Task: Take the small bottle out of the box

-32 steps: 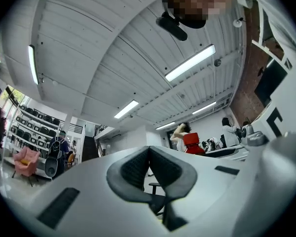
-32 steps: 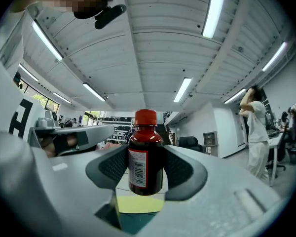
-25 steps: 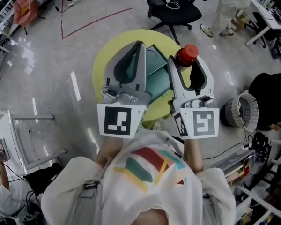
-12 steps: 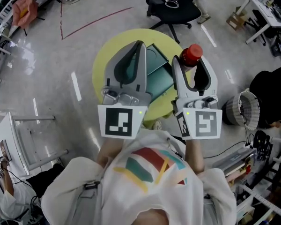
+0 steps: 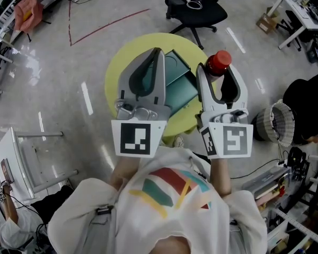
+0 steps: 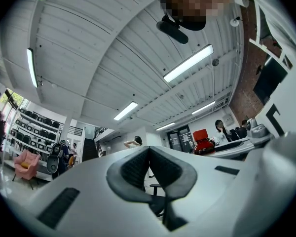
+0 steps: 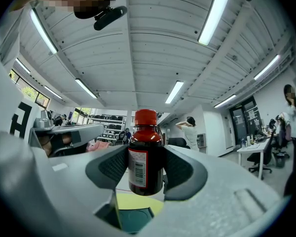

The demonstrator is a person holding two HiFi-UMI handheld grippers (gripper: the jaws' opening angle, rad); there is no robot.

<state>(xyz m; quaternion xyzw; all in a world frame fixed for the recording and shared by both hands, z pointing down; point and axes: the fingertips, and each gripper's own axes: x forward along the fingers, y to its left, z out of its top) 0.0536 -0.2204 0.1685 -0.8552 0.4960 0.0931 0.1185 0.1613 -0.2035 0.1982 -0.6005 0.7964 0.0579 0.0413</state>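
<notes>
Red-capped, dark-bodied small bottle (image 7: 146, 157), pinched upright at mid-body between the grey pads of the right gripper (image 5: 217, 74). Jaws partly spread and closed on its two sides, white barcode label turned toward the gripper's camera. Out of the teal box (image 5: 179, 89): up in the air just past the box's right side, over the right edge of the round yellow table (image 5: 118, 70), touching neither. Box resting near the table's middle, seen only in part between and behind the two grippers. Left gripper (image 5: 158, 52) held up beside the right one, over the table's left half. Pads pressed together there, with nothing between them. Beyond the table's far edge, on the floor, a black office chair (image 5: 199, 7). Off the right edge, well apart, a wire basket (image 5: 273, 123).
</notes>
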